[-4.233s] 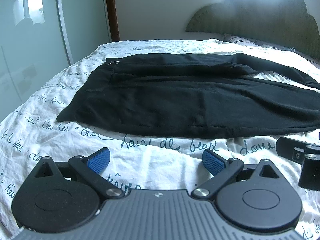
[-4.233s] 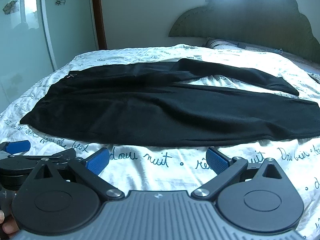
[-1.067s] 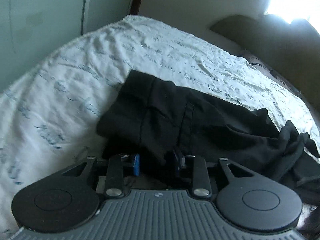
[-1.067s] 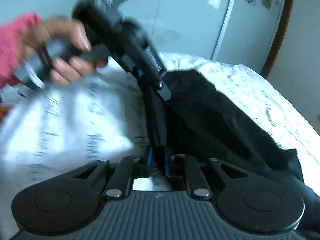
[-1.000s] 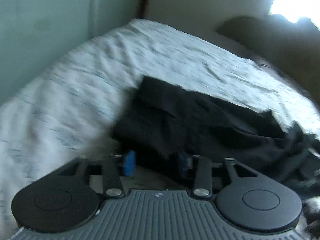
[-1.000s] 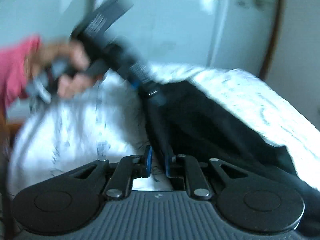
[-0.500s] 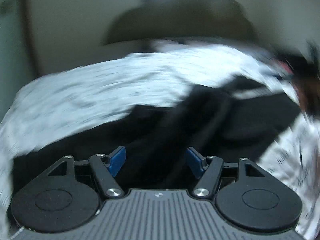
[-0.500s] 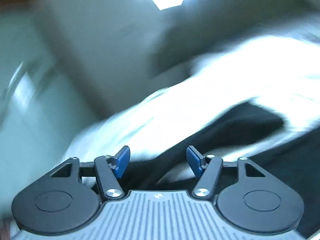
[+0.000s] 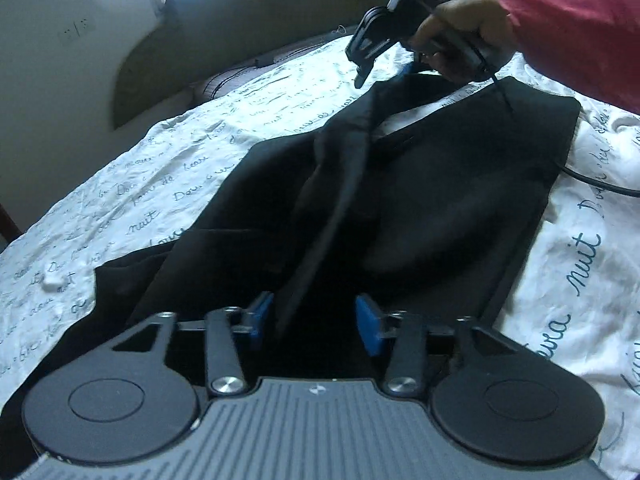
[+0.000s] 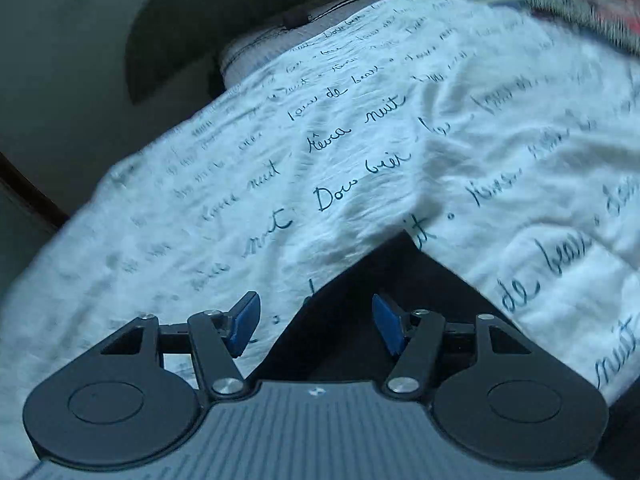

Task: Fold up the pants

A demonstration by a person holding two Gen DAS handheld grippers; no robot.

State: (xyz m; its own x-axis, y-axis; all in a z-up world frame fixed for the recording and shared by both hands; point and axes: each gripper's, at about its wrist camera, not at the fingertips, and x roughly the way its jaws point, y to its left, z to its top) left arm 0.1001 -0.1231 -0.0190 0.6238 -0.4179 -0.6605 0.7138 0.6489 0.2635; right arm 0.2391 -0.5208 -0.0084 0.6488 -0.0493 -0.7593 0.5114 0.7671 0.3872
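Note:
The black pants (image 9: 440, 200) lie bunched on the white bed sheet (image 9: 160, 168), and a raised ridge of cloth runs across them. My left gripper (image 9: 314, 320) hovers low over the near end of that ridge; its jaws are closing, with cloth between the blue pads (image 9: 260, 316) but not pinched. At the far end a hand (image 9: 468, 36) in a red sleeve holds my right gripper (image 9: 382, 76) over the cloth. In the right wrist view a pointed corner of the pants (image 10: 352, 312) lies between the right gripper's (image 10: 316, 326) closing jaws, unpinched.
The sheet (image 10: 360, 140), printed with blue script, covers the bed all round the pants. A dark padded headboard (image 9: 240, 20) and a pillow edge (image 10: 256, 48) stand at the far end. A black cable (image 9: 592, 180) trails over the sheet on the right.
A second ago both grippers were nearly shut on the pants' cloth. They opened wide while both hands swung across the bed and rolled, and now stand a little narrower.

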